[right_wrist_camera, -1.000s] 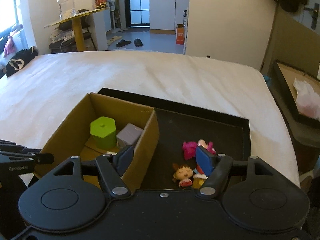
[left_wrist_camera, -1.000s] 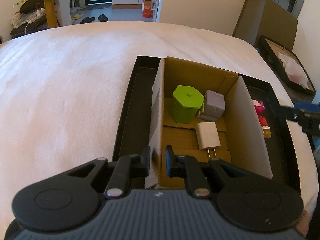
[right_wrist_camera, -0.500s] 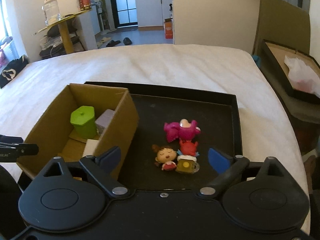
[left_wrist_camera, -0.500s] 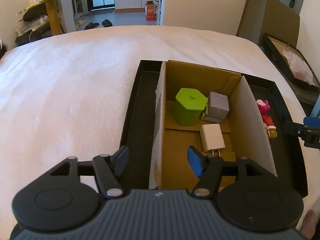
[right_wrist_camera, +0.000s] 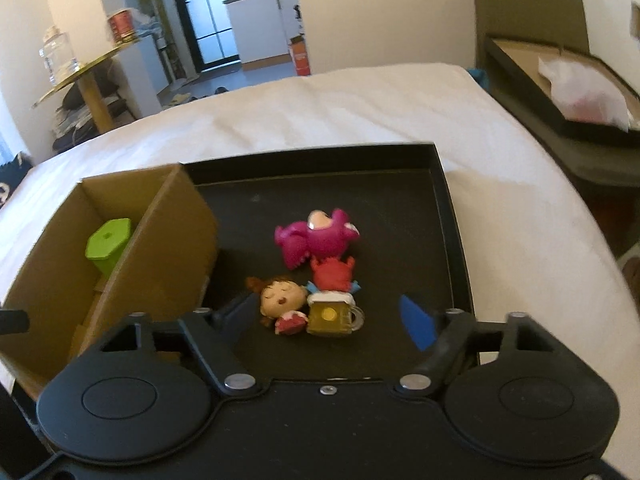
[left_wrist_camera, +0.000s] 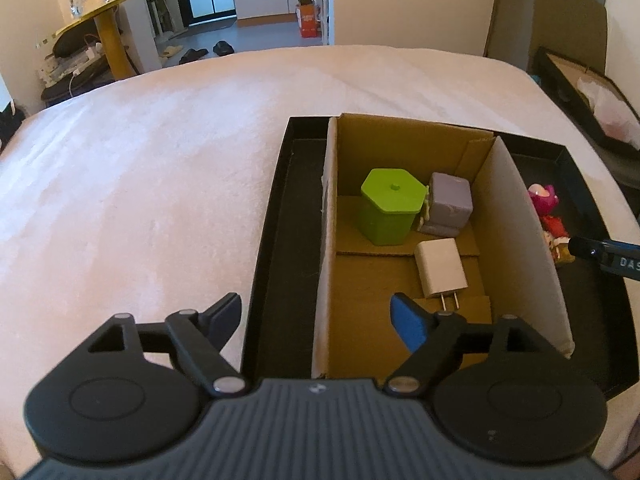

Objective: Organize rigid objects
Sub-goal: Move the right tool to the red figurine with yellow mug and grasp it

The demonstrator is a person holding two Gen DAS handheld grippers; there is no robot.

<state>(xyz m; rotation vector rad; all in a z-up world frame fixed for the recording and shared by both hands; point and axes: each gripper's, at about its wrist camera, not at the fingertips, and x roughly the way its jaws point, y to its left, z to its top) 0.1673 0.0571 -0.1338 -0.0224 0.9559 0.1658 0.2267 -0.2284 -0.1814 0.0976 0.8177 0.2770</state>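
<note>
A cardboard box [left_wrist_camera: 528, 240] stands in a black tray [left_wrist_camera: 276, 240] on the white bed. In it are a green hexagonal container [left_wrist_camera: 390, 210], a grey cube [left_wrist_camera: 450, 204] and a white charger plug [left_wrist_camera: 440, 274]. My left gripper [left_wrist_camera: 316, 316] is open and empty, above the box's near left wall. In the right wrist view, a pink figure [right_wrist_camera: 316, 238], a red figure [right_wrist_camera: 332, 274], a doll head [right_wrist_camera: 278, 300] and a yellow mug toy [right_wrist_camera: 332, 318] lie on the tray [right_wrist_camera: 444, 216]. My right gripper [right_wrist_camera: 328, 316] is open, with the mug toy and doll between its fingers.
The white bed [left_wrist_camera: 140, 200] spreads wide to the left and behind the tray. A second black tray with a plastic bag [right_wrist_camera: 576, 96] sits off the bed at the right. A yellow side table [left_wrist_camera: 108, 32] stands in the back left.
My left gripper opened wide and drew back from the box. My right gripper opened wider and moved right and forward over the toys on the tray.
</note>
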